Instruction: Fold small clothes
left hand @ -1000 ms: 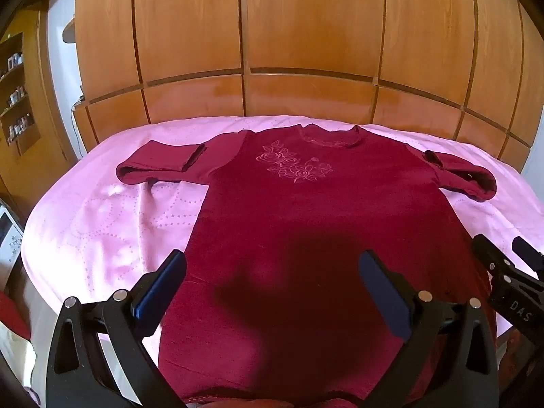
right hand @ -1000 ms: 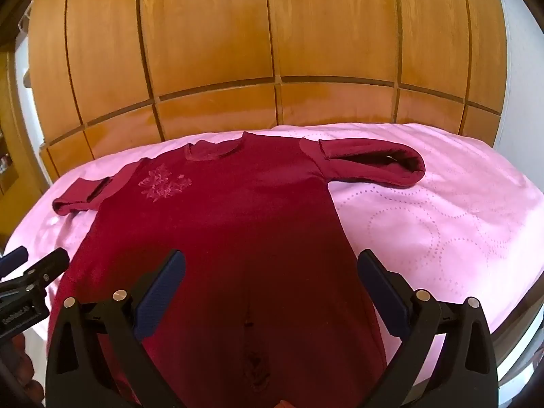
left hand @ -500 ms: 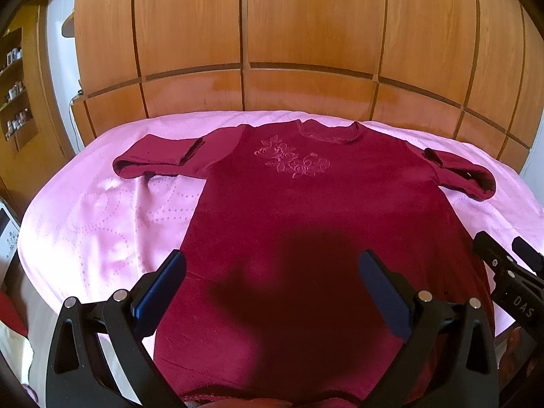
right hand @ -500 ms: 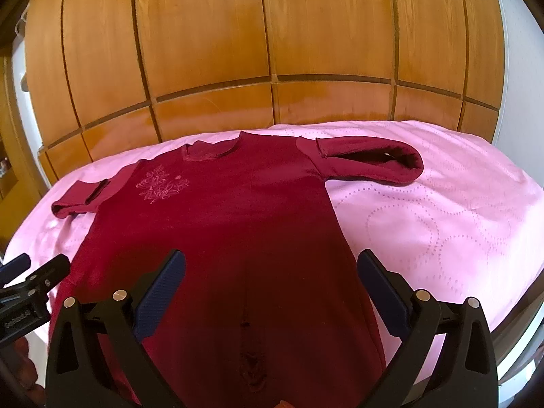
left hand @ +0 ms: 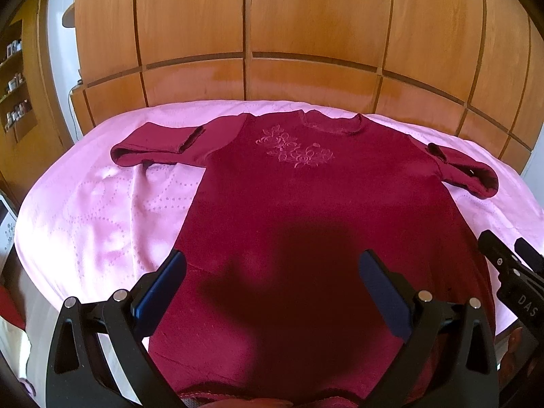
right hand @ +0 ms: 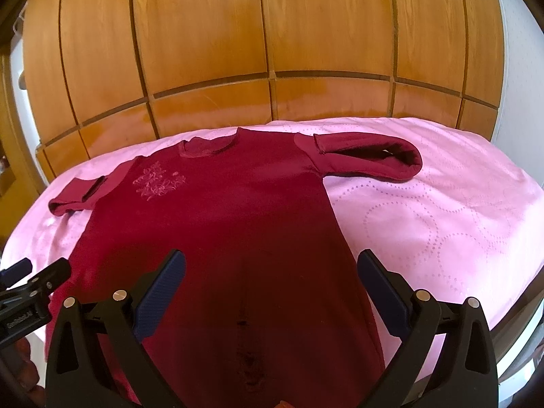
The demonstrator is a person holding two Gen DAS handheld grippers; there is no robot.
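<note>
Maroon long-sleeved top point(left hand: 306, 210) flat on pink bedspread point(left hand: 95, 210), soft & limp; L gripper point(left hand: 272, 285) & R gripper point(right hand: 272, 282) both agape, empty; grab at sleeve fold or hem.

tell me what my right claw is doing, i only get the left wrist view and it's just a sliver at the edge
Observer: The right claw is open with nothing between its fingers, hovering over the lower part of the red garment.
Operator: ok and the right sleeve, how's it lying
Observer: The right sleeve is doubled back, its cuff up by the shoulder and the fold gaping open like a loop.
Operator: anything odd under that claw
Observer: A dark line runs down the garment's lower middle, ending in a puckered patch.
</note>
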